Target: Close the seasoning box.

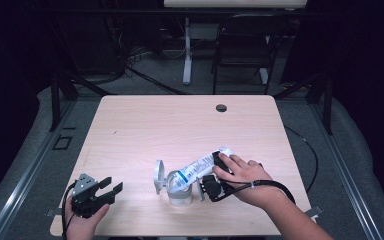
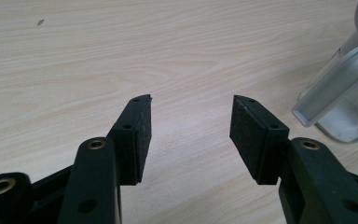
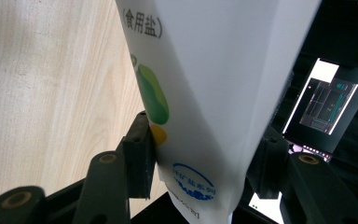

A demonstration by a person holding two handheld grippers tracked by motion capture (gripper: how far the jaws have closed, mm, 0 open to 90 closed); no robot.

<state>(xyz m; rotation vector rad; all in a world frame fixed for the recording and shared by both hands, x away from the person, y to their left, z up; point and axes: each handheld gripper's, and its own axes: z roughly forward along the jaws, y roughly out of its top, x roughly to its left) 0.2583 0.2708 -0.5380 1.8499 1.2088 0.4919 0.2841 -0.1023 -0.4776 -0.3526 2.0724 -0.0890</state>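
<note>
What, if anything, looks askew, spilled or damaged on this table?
Nothing looks spilled or damaged. The white salt bag is tipped mouth-down over the open clear jar, gripped by the right gripper, apparently on purpose for pouring. The jar's hinged lid stands open. The left gripper rests open.

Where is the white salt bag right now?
In the high view, the white salt bag is tilted over the open jar, right of the table's middle, gripped by the right tool.

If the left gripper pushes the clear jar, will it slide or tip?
The clear jar looks short and wide, so it would probably slide. The white salt bag leaning into its mouth may tip it. Its open lid could swing.
</note>
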